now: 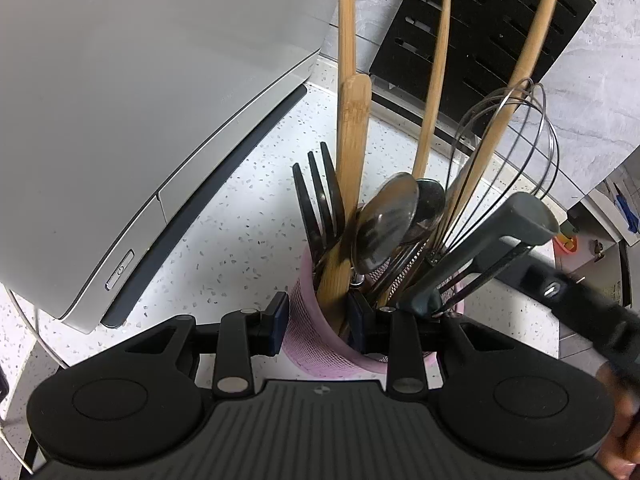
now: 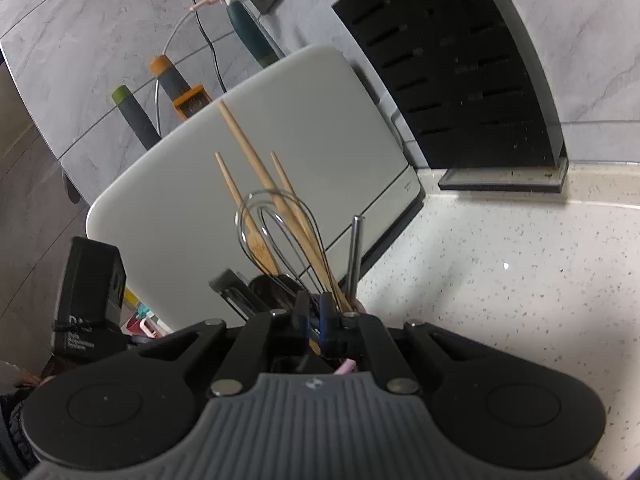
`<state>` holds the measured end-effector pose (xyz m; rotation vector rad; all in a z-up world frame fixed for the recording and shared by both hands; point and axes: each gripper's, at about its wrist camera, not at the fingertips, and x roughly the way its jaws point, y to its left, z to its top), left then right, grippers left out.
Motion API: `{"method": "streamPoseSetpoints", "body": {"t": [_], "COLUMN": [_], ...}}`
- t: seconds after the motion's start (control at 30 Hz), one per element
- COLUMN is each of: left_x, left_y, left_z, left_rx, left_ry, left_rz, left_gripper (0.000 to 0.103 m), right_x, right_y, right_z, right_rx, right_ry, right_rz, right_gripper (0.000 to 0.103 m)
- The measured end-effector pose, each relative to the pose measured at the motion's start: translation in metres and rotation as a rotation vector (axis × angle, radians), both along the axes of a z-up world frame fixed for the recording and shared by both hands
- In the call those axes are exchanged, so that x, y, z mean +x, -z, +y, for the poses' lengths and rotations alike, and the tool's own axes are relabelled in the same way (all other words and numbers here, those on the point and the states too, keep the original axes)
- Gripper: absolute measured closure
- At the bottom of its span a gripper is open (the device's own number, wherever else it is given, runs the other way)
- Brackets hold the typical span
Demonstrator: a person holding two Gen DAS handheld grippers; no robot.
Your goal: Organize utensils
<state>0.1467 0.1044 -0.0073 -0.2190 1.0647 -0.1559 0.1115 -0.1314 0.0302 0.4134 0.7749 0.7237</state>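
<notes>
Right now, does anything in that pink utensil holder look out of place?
Nothing is spilled or broken. The pink holder is crammed: wooden spoons, whisk, black forks and metal spoons splay at different angles, and a grey-handled tool leans far out over the rim.

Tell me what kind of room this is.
Most likely a home kitchen: a speckled worktop, a black knife block against the tiled wall, and a pink holder crammed with a whisk, spoons and wooden utensils.

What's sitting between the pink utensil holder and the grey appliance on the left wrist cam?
Nothing: in the left wrist view only bare speckled countertop separates the pink utensil holder from the grey appliance.
</notes>
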Motion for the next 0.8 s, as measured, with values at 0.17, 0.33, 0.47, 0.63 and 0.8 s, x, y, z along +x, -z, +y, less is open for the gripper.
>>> {"method": "streamPoseSetpoints", "body": {"t": [0.17, 0.33, 0.47, 0.63, 0.8], "left_x": [0.000, -0.001, -0.001, -0.001, -0.008], "left_y": [-0.001, -0.001, -0.002, -0.005, -0.009], "left_z": [-0.003, -0.003, 0.004, 0.013, 0.015], "left_rx": [0.006, 0.009, -0.021, -0.046, -0.069], "left_ry": [0.006, 0.010, -0.006, -0.021, -0.003], "left_rz": [-0.001, -0.005, -0.008, -0.012, -0.027], "left_gripper": [0.066, 0.062, 0.062, 0.062, 0.063], "right_x": [-0.012, -0.018, -0.022, -0.026, -0.025], "right_y": [0.004, 0.002, 0.000, -0.003, 0.002], "right_z": [0.012, 0.021, 0.022, 0.021, 0.019], "right_rx": [-0.066, -0.159, -0.195, -0.244, -0.277], "right_ry": [-0.050, -0.051, -0.058, -0.043, -0.045], "right_rz": [-0.023, -0.076, -0.118, -0.149, -0.081], "right_gripper": [0.102, 0.100, 0.097, 0.070, 0.068]}}
